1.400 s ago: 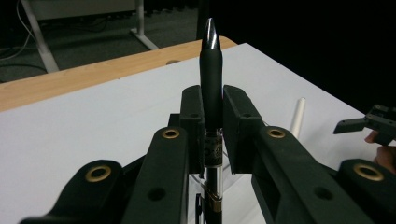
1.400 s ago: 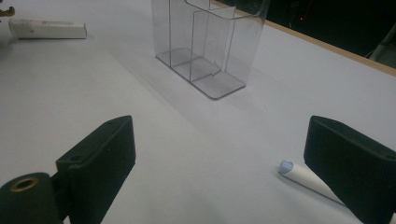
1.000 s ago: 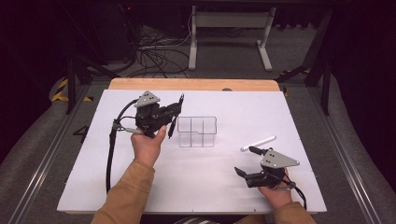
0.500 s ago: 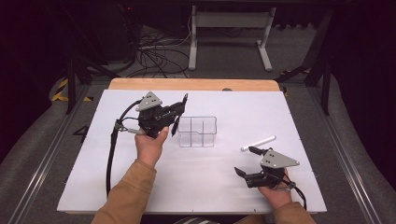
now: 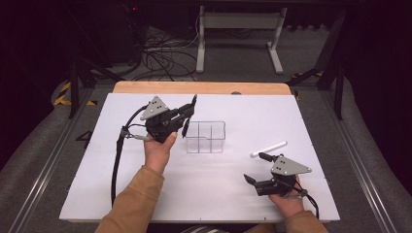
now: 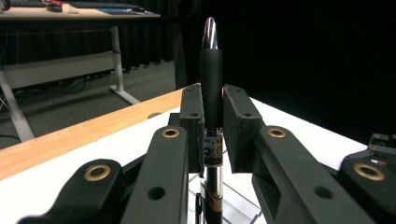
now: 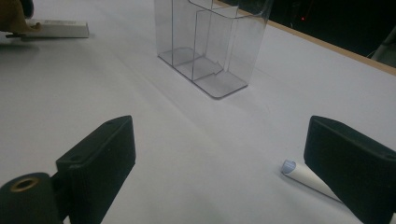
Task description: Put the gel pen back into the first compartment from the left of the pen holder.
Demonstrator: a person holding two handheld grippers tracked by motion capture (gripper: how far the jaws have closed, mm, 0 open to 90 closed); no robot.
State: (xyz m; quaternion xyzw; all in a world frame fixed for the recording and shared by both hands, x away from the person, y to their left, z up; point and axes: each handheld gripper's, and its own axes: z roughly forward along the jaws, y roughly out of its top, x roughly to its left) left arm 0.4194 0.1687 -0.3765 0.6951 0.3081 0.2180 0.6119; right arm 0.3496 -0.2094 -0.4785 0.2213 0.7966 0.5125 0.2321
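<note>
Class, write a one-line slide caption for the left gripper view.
Left tool shut on an upright black pen, above the white table.

pen [image 6: 211,84] lower end cut off by frame edge, white marker [image 7: 306,179] partly hidden behind right jaw

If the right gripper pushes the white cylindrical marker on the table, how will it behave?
The white cylindrical marker lies flat on the smooth white table; being round, it probably rolls when pushed sideways. It looks straight and rigid, likely light. The open right gripper might squeeze it out between its jaws.
</note>
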